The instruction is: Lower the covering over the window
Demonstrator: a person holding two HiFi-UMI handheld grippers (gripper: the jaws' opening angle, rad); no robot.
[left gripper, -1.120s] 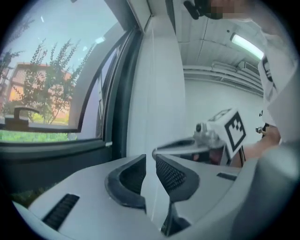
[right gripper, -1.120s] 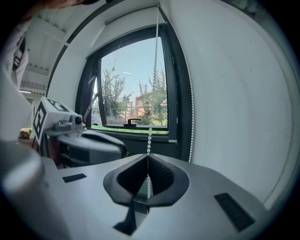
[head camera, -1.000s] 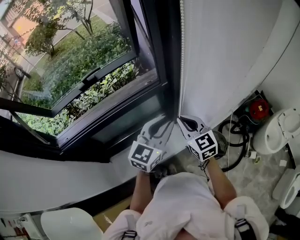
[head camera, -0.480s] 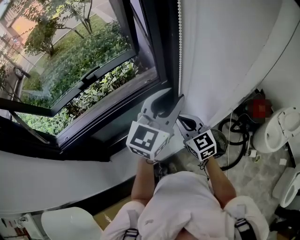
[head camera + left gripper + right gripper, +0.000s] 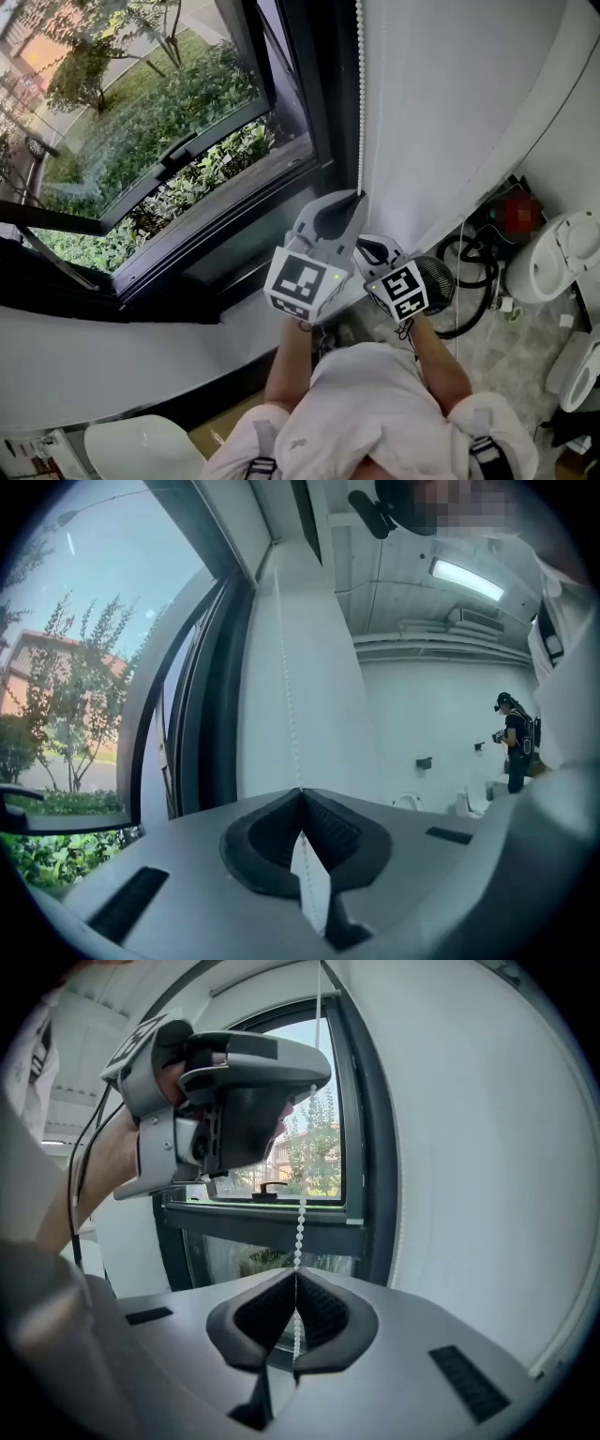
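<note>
The left hand-held gripper has just closed its jaws onto the bead chain. The right hand-held gripper, just below it, is clamped on the same chain. The white blind hangs right of both, and the window lies to their left.

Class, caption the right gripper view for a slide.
Right gripper shut on a white beaded chain; left gripper's jaws just closed on it higher up, before a dark-framed window.
</note>
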